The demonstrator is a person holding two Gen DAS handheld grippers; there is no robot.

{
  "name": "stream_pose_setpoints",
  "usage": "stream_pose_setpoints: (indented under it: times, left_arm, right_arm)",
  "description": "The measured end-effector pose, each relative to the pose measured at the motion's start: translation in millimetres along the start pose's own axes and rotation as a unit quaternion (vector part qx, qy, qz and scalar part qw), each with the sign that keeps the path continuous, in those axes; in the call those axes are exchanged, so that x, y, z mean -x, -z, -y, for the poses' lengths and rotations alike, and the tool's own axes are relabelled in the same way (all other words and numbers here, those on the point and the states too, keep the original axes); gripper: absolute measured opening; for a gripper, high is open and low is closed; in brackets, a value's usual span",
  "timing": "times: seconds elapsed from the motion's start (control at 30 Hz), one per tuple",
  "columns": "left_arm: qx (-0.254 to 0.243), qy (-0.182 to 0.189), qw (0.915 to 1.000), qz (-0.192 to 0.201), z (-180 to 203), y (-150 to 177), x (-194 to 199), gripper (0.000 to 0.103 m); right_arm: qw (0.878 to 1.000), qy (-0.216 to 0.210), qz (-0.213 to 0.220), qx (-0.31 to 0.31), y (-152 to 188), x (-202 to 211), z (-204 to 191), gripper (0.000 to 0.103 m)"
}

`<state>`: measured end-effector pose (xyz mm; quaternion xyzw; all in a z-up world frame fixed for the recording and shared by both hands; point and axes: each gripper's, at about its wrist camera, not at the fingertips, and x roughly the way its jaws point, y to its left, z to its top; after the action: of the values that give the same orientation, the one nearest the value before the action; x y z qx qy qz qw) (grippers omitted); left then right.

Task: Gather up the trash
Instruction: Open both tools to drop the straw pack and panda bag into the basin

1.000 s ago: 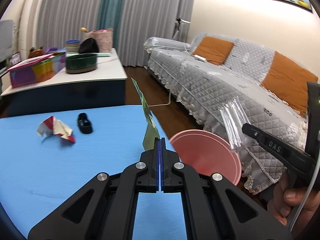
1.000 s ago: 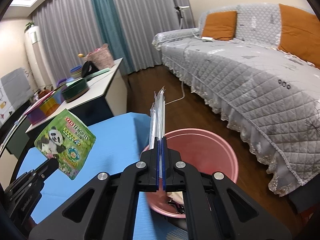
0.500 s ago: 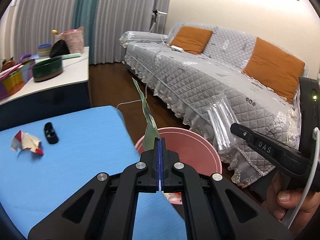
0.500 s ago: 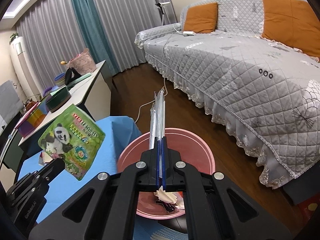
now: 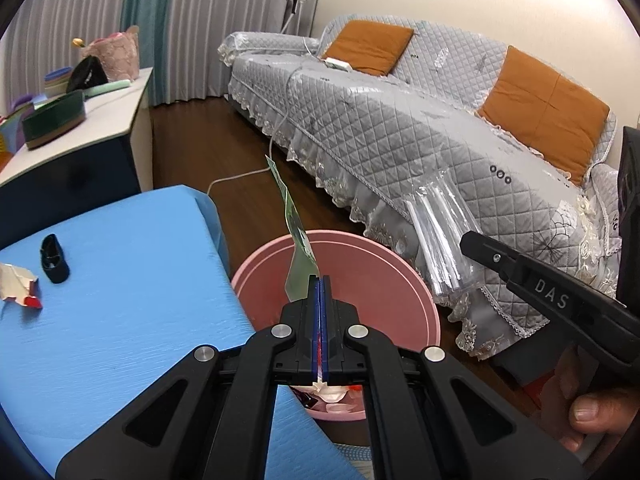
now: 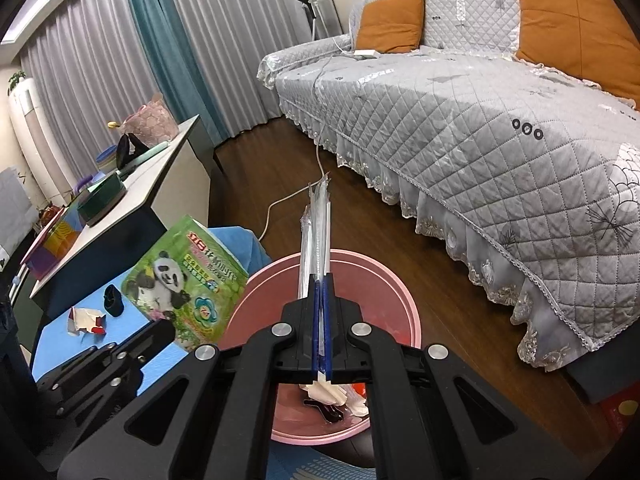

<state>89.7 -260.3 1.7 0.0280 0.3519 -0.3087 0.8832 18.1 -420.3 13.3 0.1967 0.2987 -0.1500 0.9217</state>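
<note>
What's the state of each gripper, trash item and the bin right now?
left gripper: shut on panda packet
right gripper: shut on clear wrapper
pink bin: open, trash inside
crumpled paper: lying on blue table
black clip: on table

Your two wrist views both look down close over the pink bin (image 5: pixel 400 276) (image 6: pixel 404 300), facing the sofa (image 5: pixel 400 120) (image 6: pixel 480 120) beyond it.

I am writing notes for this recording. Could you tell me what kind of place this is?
Most likely a home living room. A long sofa with a quilted grey cover and orange cushions stands by floor-length curtains on a wooden floor, with a pink bin beside a blue-covered table.
</note>
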Motion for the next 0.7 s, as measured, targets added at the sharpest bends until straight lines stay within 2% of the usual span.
stream_pose_setpoints:
  times: [0.13,0.2,0.27,0.53,0.7]
  left_arm:
    - [0.007,0.011,0.9998,-0.017,-0.3,-2.0,-12.8,0.000]
    - [0.012,0.011,0.9996,-0.023,-3.8,-2.6,-16.6,0.006]
    - [0.021,0.007,0.9995,-0.022,-8.4,-1.8,-16.1,0.016]
    - [0.049,-0.006,0.9987,-0.012,-32.0,1.5,5.4,0.019]
    - [0.054,-0.020,0.9983,0.006,-43.6,2.4,28.8,0.038]
  right_arm:
    - [1.000,0.022,-0.010,-0.006,-0.6,-7.5,4.4,0.012]
    - [0.999,0.024,-0.016,-0.015,0.2,-10.5,7.8,0.029]
    - [0.999,0.031,-0.017,-0.017,0.5,-11.6,8.2,0.040]
    - [0.999,0.033,-0.012,-0.006,0.9,-6.8,-0.3,0.041]
    - [0.999,0.034,0.000,0.008,2.2,0.5,-14.2,0.042]
